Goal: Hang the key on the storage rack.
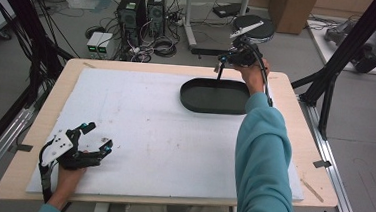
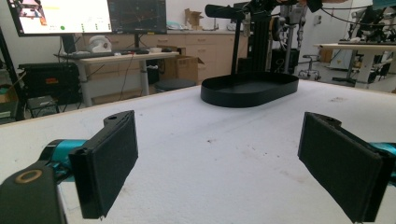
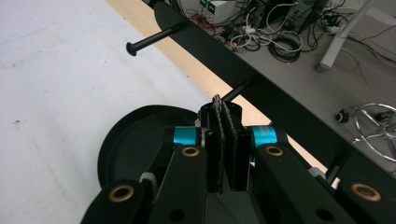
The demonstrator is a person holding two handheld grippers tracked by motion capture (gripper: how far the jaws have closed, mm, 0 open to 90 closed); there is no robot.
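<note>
The left gripper [image 1: 97,136] was held near the table's [image 1: 287,93] near left corner, over the white sheet [image 1: 149,128], its jaws spread wide with nothing between them. The black tray [image 1: 214,96] lay toward the far right edge. The right gripper [image 1: 221,62] was poised at the tray's far rim, jaws pressed together on something small that could not be made out.

A grey floor [image 1: 57,16] runs across the top of the frame, cluttered with two computer towers [image 1: 141,10], tangled cables [image 1: 155,46] and a cardboard box [image 1: 293,10] at upper right.
</note>
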